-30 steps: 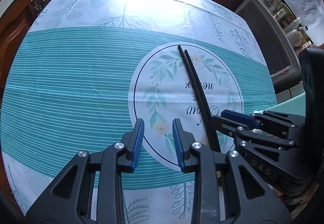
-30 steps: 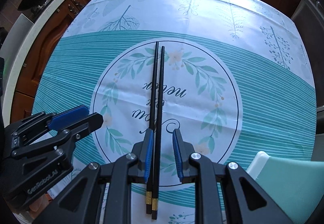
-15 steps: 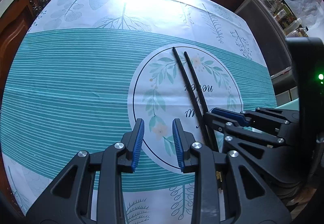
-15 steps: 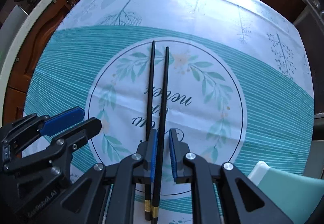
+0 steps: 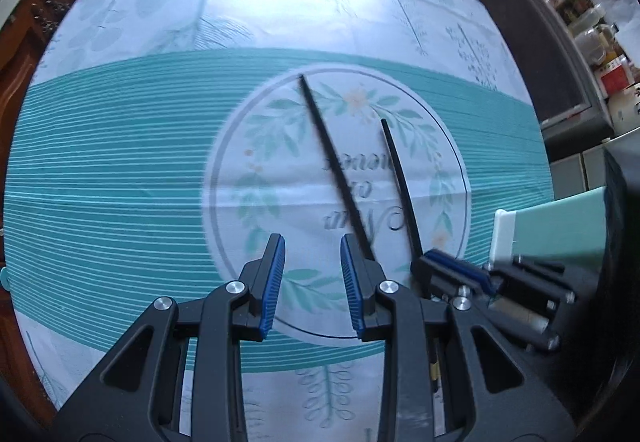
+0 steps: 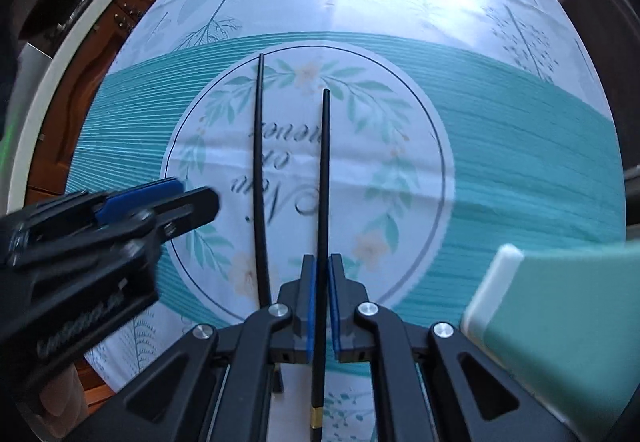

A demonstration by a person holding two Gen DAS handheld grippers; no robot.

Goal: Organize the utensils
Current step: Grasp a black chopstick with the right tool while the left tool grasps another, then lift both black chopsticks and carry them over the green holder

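Pick-up step: right tongs (image 6: 323, 282) pinch one black chopstick (image 6: 325, 170), raised off the cloth-covered worktop (image 6: 520, 146); its mate (image 6: 258, 170) lies just beside. Left tongs (image 5: 312, 282) spread, empty. Next (a judgement): carry to the green tray (image 6: 560, 322) w/o slipping.

The left tongs (image 5: 312, 282) are matte black plastic — two angular arms with triangular cut-outs, each jointed by round silver screws. Their inner faces carry blue ribbed pads (image 5: 273, 284), finely grooved across. The right tongs (image 6: 322, 298) are built alike: black arms, silver screw heads at the pivots, and narrow blue pads (image 6: 310, 306) lining the inside of each finger. Seen from the right wrist camera, the left tongs' black body bears white lettering, too blurred to read. From the left wrist camera, the right tongs show small silver bolts and a pale cylindrical part — set among black links.
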